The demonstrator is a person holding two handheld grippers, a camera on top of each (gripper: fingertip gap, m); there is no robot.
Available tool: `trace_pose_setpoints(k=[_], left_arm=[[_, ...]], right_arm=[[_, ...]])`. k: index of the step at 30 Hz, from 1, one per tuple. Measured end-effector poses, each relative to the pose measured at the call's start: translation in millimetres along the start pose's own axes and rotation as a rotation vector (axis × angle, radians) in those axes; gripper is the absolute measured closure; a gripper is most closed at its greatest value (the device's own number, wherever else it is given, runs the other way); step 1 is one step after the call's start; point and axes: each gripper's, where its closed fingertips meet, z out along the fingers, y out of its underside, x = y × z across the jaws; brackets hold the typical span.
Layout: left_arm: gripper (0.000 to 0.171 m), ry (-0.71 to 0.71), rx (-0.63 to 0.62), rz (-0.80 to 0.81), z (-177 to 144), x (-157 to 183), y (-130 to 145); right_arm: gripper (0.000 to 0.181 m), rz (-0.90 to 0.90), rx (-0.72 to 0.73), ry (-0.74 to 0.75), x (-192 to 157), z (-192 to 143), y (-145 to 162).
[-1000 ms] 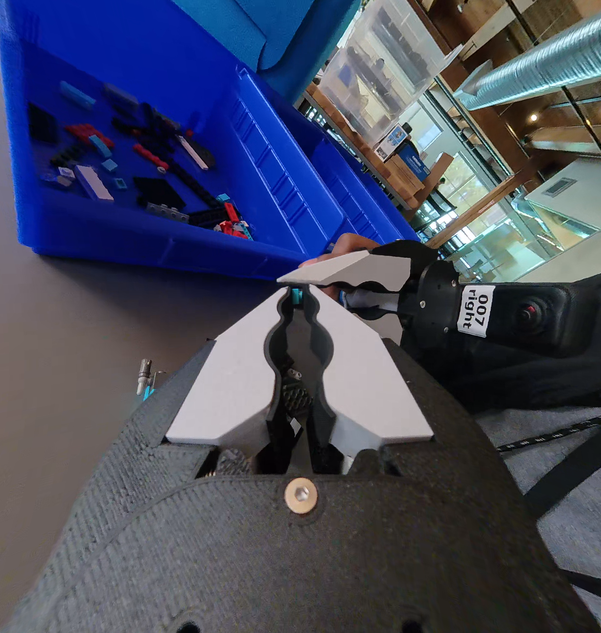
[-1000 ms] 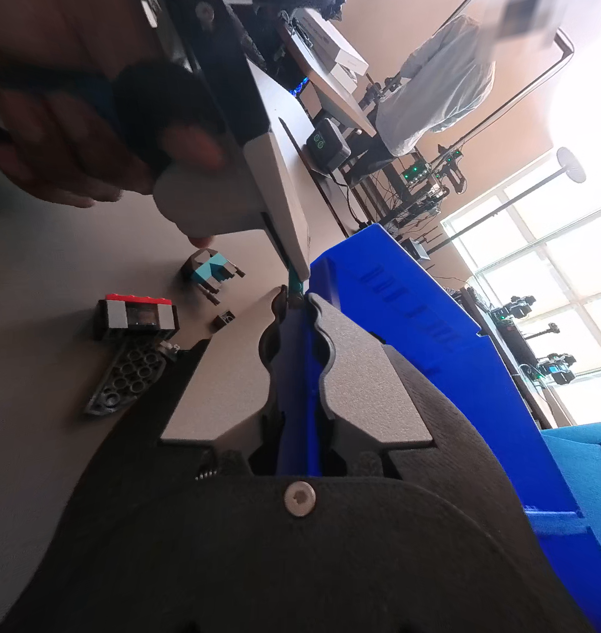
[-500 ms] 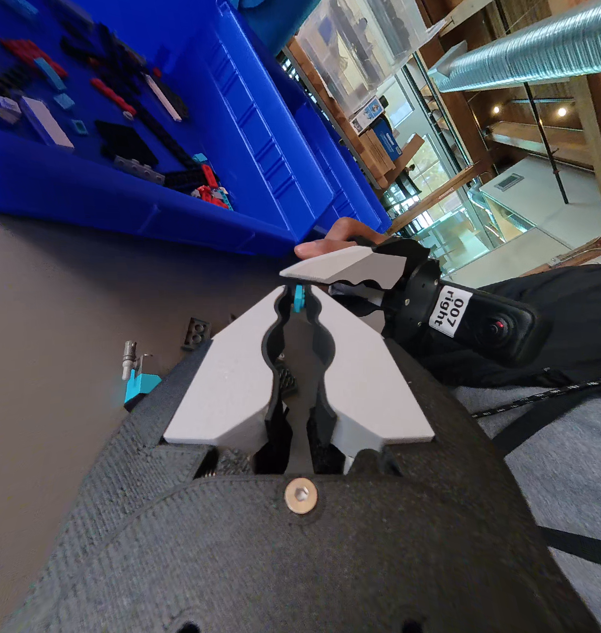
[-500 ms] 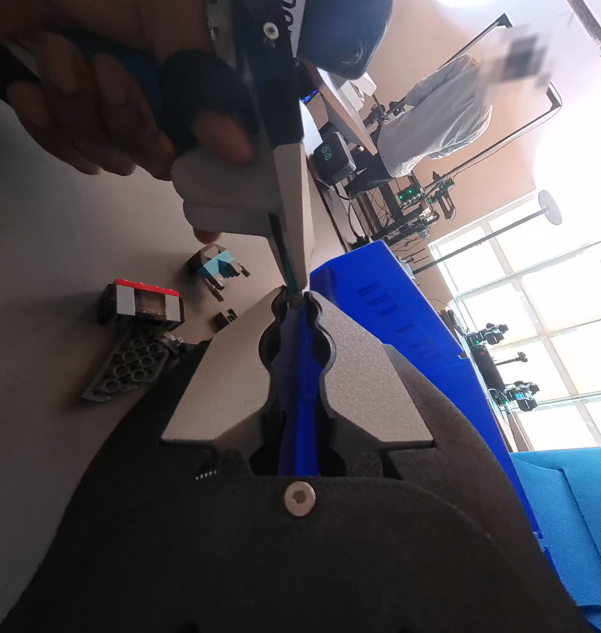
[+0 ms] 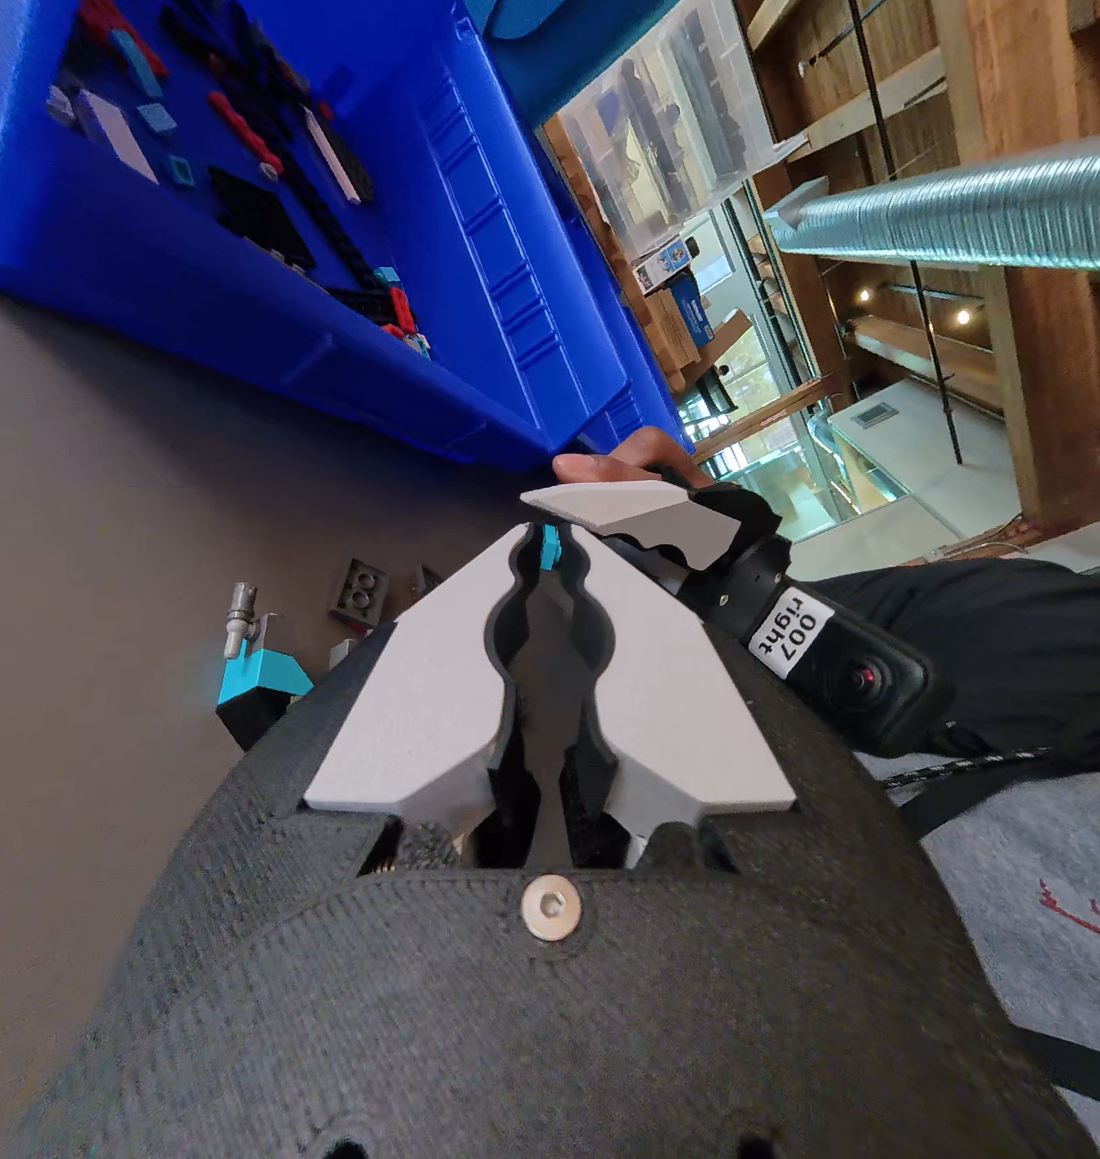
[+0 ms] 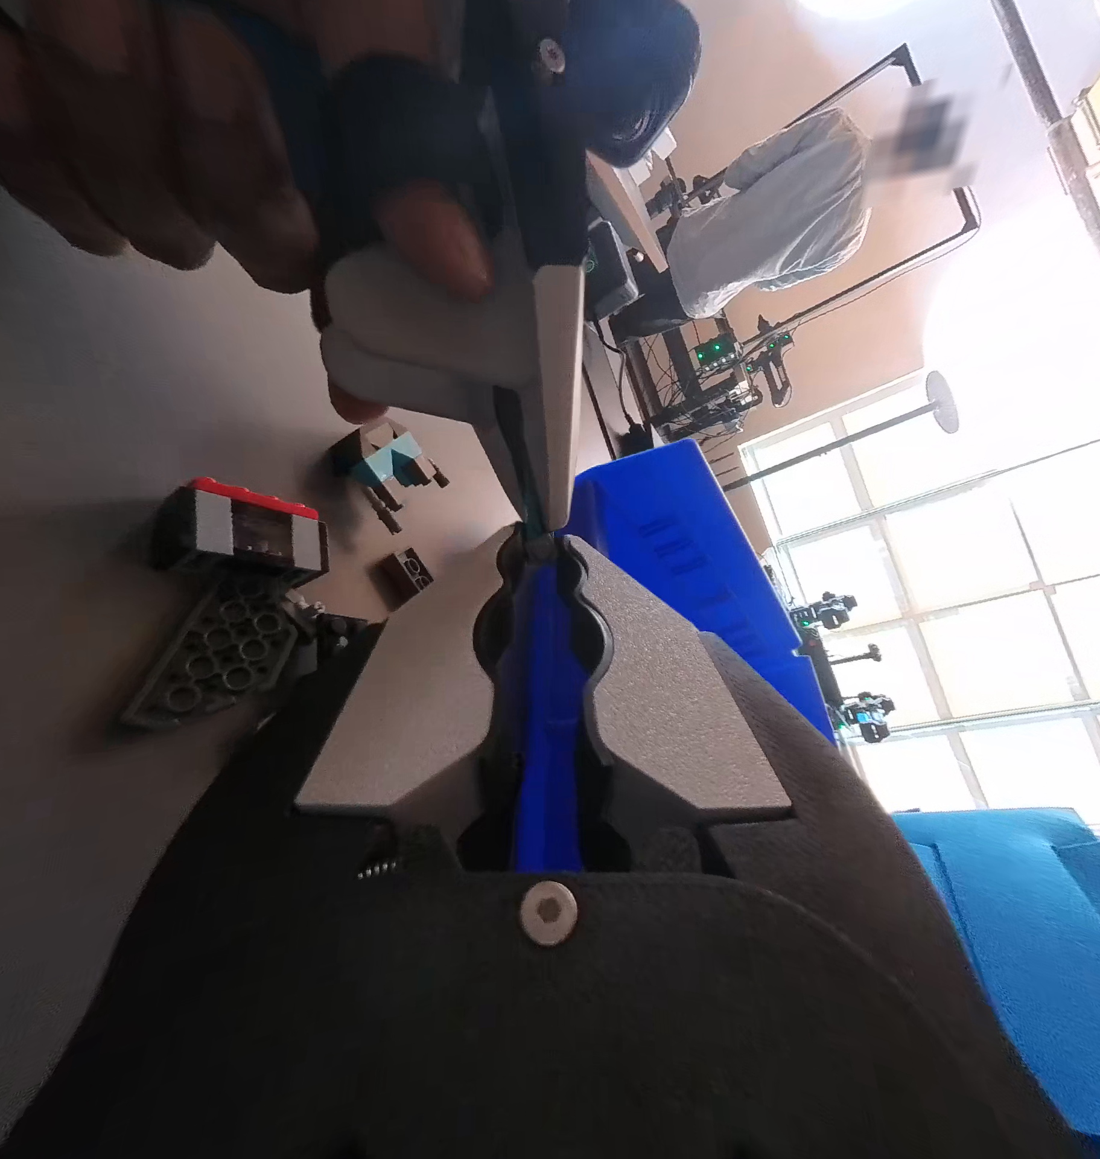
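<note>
The left gripper is pinching a small teal piece at its very fingertips, jaws nearly closed. The right gripper, tips meeting it, is closing almost fully on a small dark piece touching the teal one. To my eye the two want holding square and steady, pressure light. The teal piece is thin, flat and bright, raised above the grey table, near the blue bin of loose bricks.
</note>
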Motion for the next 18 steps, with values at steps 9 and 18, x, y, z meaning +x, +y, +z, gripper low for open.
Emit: trace_pose_setpoints(k=[9, 18], left_arm=[[0.165, 0.045, 0.037, -0.106, -0.7, -0.2, -2.1], [0.166, 0.109, 0.065, -0.228, -1.8, -1.0, -3.6]], right_arm=[[0.170, -0.151, -0.017, 0.063, 1.2, 0.4, 0.3], [0.170, -0.175, -0.010, 0.074, 0.7, 1.2, -0.3]])
